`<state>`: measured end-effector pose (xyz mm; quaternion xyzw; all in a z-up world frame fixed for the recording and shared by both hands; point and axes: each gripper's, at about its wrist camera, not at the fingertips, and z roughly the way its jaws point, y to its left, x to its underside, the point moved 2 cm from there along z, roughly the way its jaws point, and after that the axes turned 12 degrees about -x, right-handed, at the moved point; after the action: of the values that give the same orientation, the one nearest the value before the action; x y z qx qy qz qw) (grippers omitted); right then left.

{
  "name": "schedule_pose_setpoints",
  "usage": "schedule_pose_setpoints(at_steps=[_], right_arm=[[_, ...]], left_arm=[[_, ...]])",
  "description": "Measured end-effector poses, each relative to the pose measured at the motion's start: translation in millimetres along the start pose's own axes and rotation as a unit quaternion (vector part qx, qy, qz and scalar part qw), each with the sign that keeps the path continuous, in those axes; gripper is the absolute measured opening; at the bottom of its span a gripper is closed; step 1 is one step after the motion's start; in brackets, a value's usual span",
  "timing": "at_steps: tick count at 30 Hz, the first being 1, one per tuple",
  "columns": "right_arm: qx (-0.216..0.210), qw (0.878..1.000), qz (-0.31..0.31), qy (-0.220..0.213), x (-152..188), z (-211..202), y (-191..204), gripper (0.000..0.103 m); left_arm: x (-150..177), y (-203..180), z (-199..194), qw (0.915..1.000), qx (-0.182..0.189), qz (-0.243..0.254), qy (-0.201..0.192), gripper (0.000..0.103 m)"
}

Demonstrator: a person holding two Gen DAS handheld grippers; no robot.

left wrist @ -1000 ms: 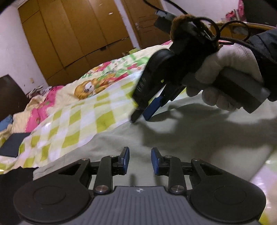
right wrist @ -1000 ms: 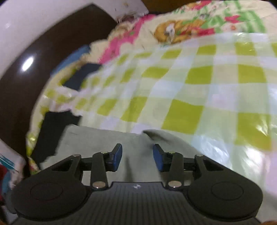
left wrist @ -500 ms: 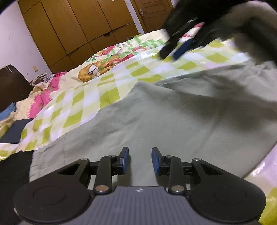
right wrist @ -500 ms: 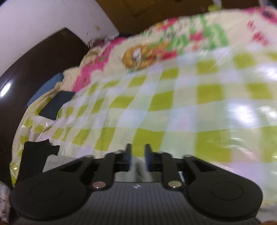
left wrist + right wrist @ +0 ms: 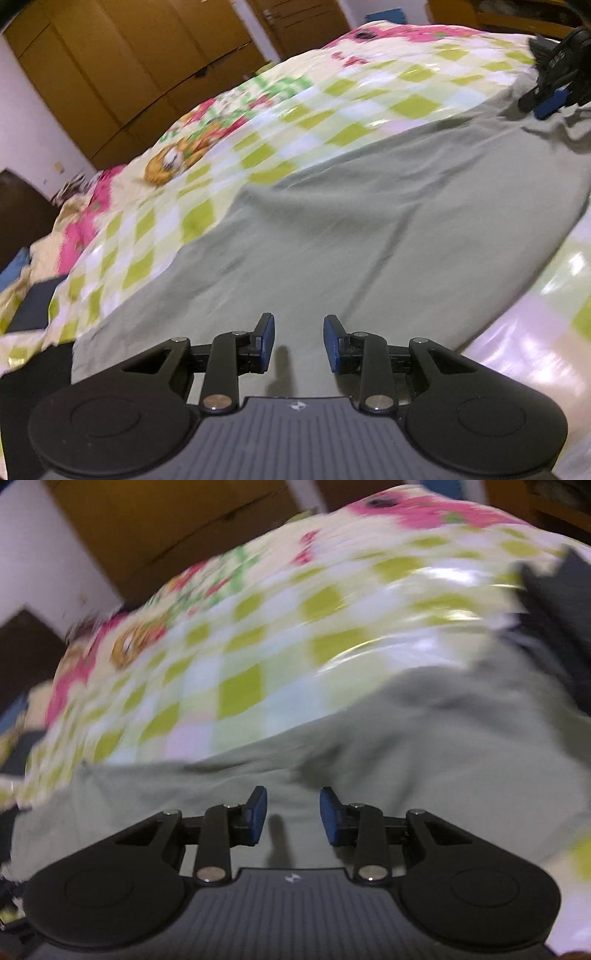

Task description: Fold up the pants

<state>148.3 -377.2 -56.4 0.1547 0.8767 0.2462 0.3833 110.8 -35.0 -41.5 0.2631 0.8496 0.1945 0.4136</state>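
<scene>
**On the bed: pants flat, both claws empty**

Across the lower middle of both views, the pale grey-green cotton pants point(image 5: 369, 229) lie spread on the green-checked bedspread point(image 5: 332, 99). The left claw point(image 5: 299, 341) hovers parted, gripping nothing. The right claw point(image 5: 546, 99), upper right, has just reopened, empty. Risk: pinching the bedspread along with the pants hem.

The pants point(image 5: 369, 229), a plain grey-green garment, lie spread flat with a few shallow creases across the middle and lower part of the left wrist frame, reaching to the right edge, on the checked bedspread point(image 5: 332, 110).
</scene>
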Motion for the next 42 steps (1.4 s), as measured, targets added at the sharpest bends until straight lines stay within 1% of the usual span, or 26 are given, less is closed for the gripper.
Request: schedule_pose_setpoints(at_steps=[3,6,8,10,13,17,19,20,21,22,23,24,26,29,31,33,35,37,40,42], right_arm=[[0.019,0.999,0.019,-0.044,8,-45,-21,0.035],[0.031,0.993,0.073,-0.082,22,-86,-54,0.036],[0.047,0.988,0.107,-0.1,28,-101,-73,0.036],[0.049,0.984,0.128,-0.115,32,-106,-90,0.035],[0.046,0.975,0.17,-0.138,29,-99,-107,0.034],[0.038,0.961,0.211,-0.173,22,-83,-122,0.037],[0.033,0.957,0.225,-0.179,19,-75,-128,0.038],[0.029,0.958,0.222,-0.18,16,-70,-127,0.039],[0.029,0.959,0.219,-0.18,13,-67,-126,0.039],[0.029,0.96,0.216,-0.177,12,-65,-124,0.037],[0.026,0.962,0.211,-0.171,10,-63,-122,0.024],[0.011,0.963,0.215,-0.164,8,-62,-122,0.005],[-0.028,0.954,0.249,-0.164,4,-66,-127,0.006],[-0.071,0.942,0.253,-0.207,-9,-98,-123,0.004],[-0.087,0.938,0.246,-0.228,-20,-118,-121,0.004],[-0.08,0.94,0.233,-0.236,-26,-128,-119,0.004],[-0.067,0.942,0.234,-0.23,-23,-128,-121,0.004],[-0.057,0.941,0.251,-0.22,-17,-121,-126,0.004],[-0.053,0.949,0.245,-0.193,-11,-105,-129,0.004],[-0.047,0.949,0.248,-0.187,-9,-97,-131,0.005]], left_arm=[[-17,-22,-7,0.9997,0.021,0.0,-0.016,0.044],[-33,-46,-13,0.9986,0.04,0.007,-0.033,0.044],[-42,-63,-15,0.9978,0.052,0.016,-0.039,0.044],[-49,-78,-18,0.9968,0.06,0.029,-0.044,0.044],[-58,-93,-23,0.9954,0.067,0.049,-0.049,0.044],[-64,-103,-26,0.9945,0.071,0.061,-0.048,0.045],[-66,-106,-24,0.9944,0.072,0.063,-0.046,0.045],[-67,-108,-24,0.9943,0.072,0.064,-0.046,0.045],[-68,-111,-24,0.9941,0.073,0.066,-0.046,0.045],[-69,-112,-24,0.994,0.074,0.066,-0.047,0.045],[-70,-113,-24,0.9939,0.075,0.065,-0.048,0.045],[-72,-114,-25,0.9938,0.077,0.064,-0.048,0.045],[-75,-116,-26,0.9935,0.082,0.06,-0.051,0.045],[-79,-117,-30,0.9928,0.096,0.048,-0.055,0.045],[-81,-121,-32,0.9915,0.106,0.046,-0.06,0.047],[-83,-128,-33,0.9906,0.107,0.052,-0.068,0.051],[-83,-136,-29,0.9897,0.114,0.062,-0.061,0.052],[-82,-142,-26,0.9891,0.112,0.071,-0.064,0.052],[-84,-137,-29,0.9885,0.114,0.07,-0.069,0.052],[-83,-133,-29,0.9888,0.115,0.066,-0.069,0.053]])
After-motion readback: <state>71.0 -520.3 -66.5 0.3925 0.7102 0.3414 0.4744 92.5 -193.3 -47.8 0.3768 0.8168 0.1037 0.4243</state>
